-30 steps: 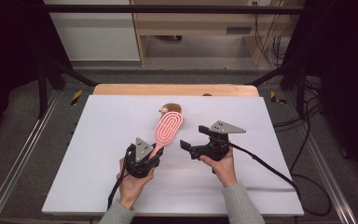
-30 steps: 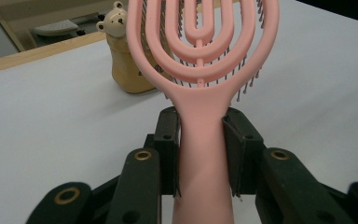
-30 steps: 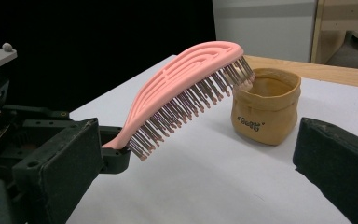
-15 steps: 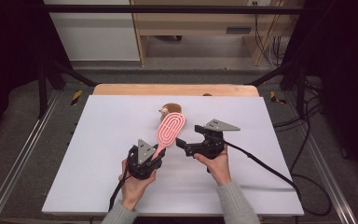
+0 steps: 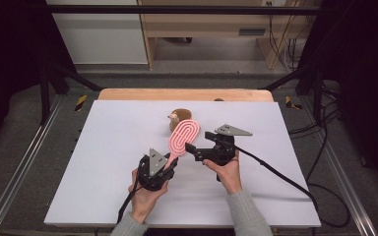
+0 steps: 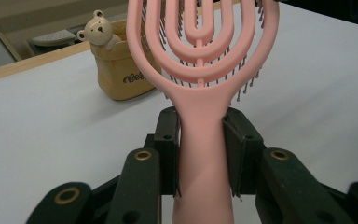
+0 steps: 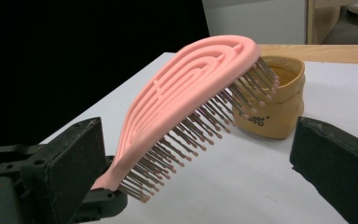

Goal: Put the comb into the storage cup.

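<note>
Pink vented plastic hairbrush (image 5: 183, 136) clamped by its handle in left gripper (image 6: 200, 144), head slanting up toward tan bear-topped pouch (image 5: 176, 118); right gripper (image 7: 200, 154) wide open, straddling the brush's bristles.

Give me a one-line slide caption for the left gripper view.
Left tool clamps the pink hairbrush by its handle, bristles facing away, a tan bear-topped pouch behind on the white table.

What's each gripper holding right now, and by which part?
The left gripper holds the pink hairbrush by its handle, just below the head, jaws clamped on both sides. The right gripper holds nothing; its jaws stand open around the brush head.
</note>
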Available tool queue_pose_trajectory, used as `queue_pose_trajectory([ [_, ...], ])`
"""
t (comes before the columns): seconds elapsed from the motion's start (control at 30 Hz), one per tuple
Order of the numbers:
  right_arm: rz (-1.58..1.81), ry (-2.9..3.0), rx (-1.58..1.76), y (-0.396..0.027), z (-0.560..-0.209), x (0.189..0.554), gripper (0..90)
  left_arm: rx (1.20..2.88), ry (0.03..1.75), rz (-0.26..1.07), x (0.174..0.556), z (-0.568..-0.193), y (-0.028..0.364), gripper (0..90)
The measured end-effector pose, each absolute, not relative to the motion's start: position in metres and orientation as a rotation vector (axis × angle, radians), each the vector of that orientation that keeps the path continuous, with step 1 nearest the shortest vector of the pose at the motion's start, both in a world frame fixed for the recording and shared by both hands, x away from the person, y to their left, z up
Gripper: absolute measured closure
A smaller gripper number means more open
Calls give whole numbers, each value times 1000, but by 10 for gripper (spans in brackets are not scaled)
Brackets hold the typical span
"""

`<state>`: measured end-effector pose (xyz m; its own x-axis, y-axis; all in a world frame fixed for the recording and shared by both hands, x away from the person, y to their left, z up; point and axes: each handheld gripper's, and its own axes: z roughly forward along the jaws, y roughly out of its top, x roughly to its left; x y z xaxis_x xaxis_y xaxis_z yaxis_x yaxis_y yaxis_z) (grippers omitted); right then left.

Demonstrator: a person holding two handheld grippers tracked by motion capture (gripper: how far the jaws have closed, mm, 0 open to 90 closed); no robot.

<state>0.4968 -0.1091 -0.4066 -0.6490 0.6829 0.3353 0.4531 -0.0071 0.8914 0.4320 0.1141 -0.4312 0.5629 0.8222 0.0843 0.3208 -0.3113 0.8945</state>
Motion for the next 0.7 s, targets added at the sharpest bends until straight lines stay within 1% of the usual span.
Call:
queue_pose_trajectory([
  [0.47, 1741, 2081, 1220, -105, -406, 499, 114, 1883, 897, 689, 427, -429, 107, 687],
  [0.5, 1743, 2085, 1225, -104, -406, 499, 149, 1881, 894, 688, 427, -429, 105, 687],
  [0.6, 1752, 2088, 1225, -105, -406, 499, 168, 1883, 889, 691, 426, -429, 104, 687],
  [0.63, 1760, 2088, 1230, -104, -406, 499, 199, 1882, 886, 691, 426, -429, 103, 687],
  [0.67, 1760, 2088, 1230, -104, -406, 499, 199, 1882, 886, 691, 426, -429, 103, 687],
  [0.7, 1764, 2090, 1237, -105, -406, 500, 232, 1881, 884, 691, 425, -430, 103, 687],
])
